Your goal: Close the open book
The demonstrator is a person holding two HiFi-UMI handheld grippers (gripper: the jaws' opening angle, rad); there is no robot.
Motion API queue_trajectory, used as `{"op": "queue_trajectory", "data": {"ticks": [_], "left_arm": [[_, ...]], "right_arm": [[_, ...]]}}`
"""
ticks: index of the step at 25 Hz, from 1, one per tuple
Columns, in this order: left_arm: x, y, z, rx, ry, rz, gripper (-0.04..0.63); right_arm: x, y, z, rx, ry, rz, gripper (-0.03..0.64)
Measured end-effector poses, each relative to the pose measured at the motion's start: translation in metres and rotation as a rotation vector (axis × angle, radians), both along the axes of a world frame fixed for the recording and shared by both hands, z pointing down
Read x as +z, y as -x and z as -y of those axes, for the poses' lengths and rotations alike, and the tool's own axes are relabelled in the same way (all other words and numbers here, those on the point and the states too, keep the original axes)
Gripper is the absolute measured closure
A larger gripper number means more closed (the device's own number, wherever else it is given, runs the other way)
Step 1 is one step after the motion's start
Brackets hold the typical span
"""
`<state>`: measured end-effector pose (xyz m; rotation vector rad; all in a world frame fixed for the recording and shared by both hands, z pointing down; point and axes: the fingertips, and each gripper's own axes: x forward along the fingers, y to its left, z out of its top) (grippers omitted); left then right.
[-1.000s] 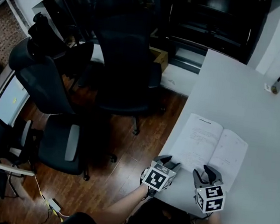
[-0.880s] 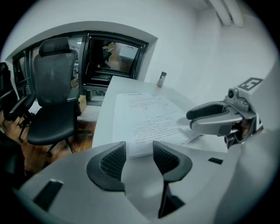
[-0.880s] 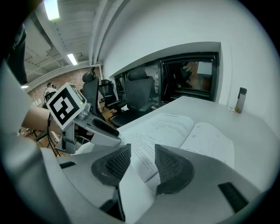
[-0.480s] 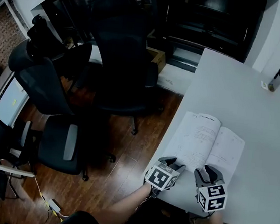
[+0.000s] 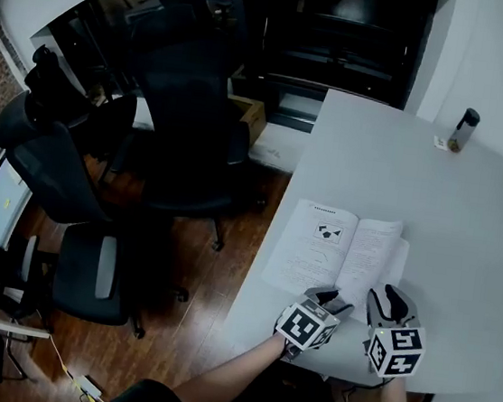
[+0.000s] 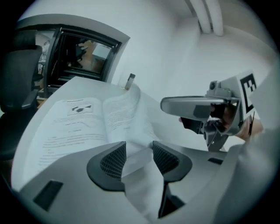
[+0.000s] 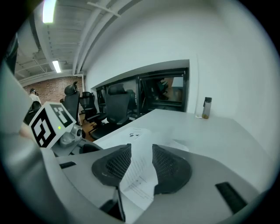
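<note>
Your left gripper [image 6: 139,148] and right gripper [image 7: 141,151] gaped loosely astride the book's [image 5: 319,245] raised right page [image 7: 139,177], spine running ahead.

looks like an office to me. a bunch of black swivel chairs [image 5: 188,124] on castors are parked on a dark wood floor [image 5: 192,316]. more chairs are bunched at the left next to a pale desk [image 5: 1,199]. the big white tabletop [image 5: 474,241] on the right sits against a plain white wall, with a drink bottle [image 5: 463,129] at its far corner. the far side is a dark glazed partition [image 5: 345,34] with a cardboard box [image 5: 247,113] at its foot. the right gripper view shows strip lights [image 7: 49,11] on the ceiling and a brick wall [image 7: 46,87] way back.
</note>
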<state>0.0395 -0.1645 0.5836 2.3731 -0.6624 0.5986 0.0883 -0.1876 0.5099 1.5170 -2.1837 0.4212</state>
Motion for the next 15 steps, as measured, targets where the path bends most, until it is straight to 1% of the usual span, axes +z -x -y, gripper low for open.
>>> {"op": "queue_trajectory", "data": {"ticks": [3, 4, 6, 8, 11, 13, 15], "left_arm": [[-0.02, -0.026, -0.013, 0.047, -0.05, -0.043, 0.422], [-0.027, -0.028, -0.014, 0.048, -0.072, -0.053, 0.422], [-0.037, -0.022, -0.009, 0.02, -0.108, -0.057, 0.422], [-0.038, -0.002, 0.002, -0.033, -0.129, -0.034, 0.422], [-0.028, 0.039, 0.018, -0.115, -0.125, 0.015, 0.422], [-0.016, 0.066, 0.023, -0.145, -0.109, 0.059, 0.422], [-0.002, 0.093, 0.025, -0.163, -0.094, 0.119, 0.422]], "right_arm": [[-0.021, -0.022, 0.003, 0.048, -0.053, 0.025, 0.466], [-0.027, -0.025, 0.005, 0.052, -0.065, 0.033, 0.466], [-0.033, -0.025, 0.008, 0.045, -0.081, 0.044, 0.466], [-0.034, -0.017, 0.011, 0.022, -0.082, 0.053, 0.466], [-0.026, 0.007, 0.013, -0.036, -0.06, 0.064, 0.466], [-0.016, 0.026, 0.014, -0.082, -0.037, 0.064, 0.466], [-0.005, 0.047, 0.015, -0.129, -0.009, 0.062, 0.466]]}}
